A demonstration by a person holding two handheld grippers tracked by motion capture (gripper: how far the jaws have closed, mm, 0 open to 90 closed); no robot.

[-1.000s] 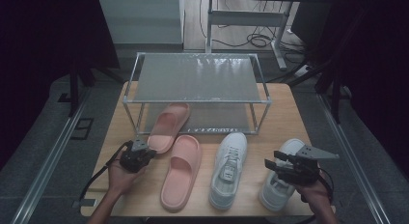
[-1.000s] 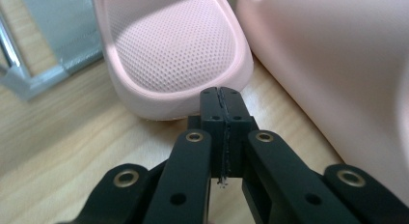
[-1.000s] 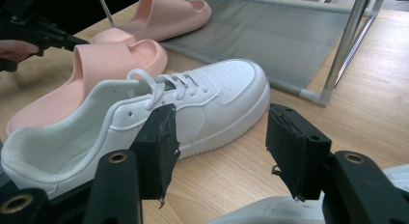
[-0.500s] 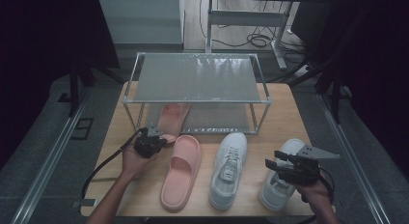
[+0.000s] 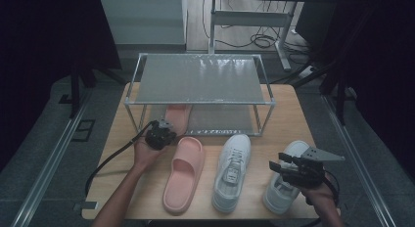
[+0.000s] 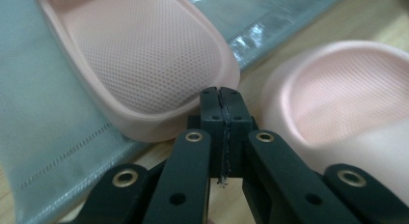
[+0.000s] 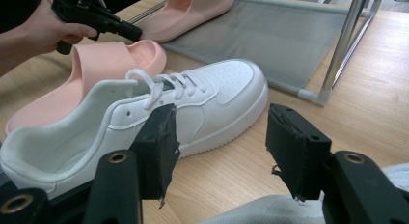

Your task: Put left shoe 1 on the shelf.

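Left gripper (image 6: 221,96): jaws pressed together, empty, tip against heel of pink foam slide (image 6: 140,60) lying half on grey fabric lower shelf (image 6: 43,137). Right gripper (image 7: 219,147): jaws wide, empty, above white lace-up sneaker (image 7: 193,103). Risk judged: slide skewed by off-centre push, or stopped at shelf hem.

A rack (image 5: 200,80) stands at the far side of the tabletop (image 5: 288,119). One slipper (image 5: 177,113) lies on the rack's lower shelf (image 5: 220,120), at its left end, with its near end at the shelf's front edge. In front of the rack, a second slipper (image 5: 183,172) lies on the tabletop, a sneaker (image 5: 232,171) just to its right, and another sneaker (image 5: 284,188) farther right. The left tongs (image 5: 160,134) sit by the shelf's front left, between the two slippers' ends. The right tongs (image 5: 281,169) hover over the rightmost sneaker.
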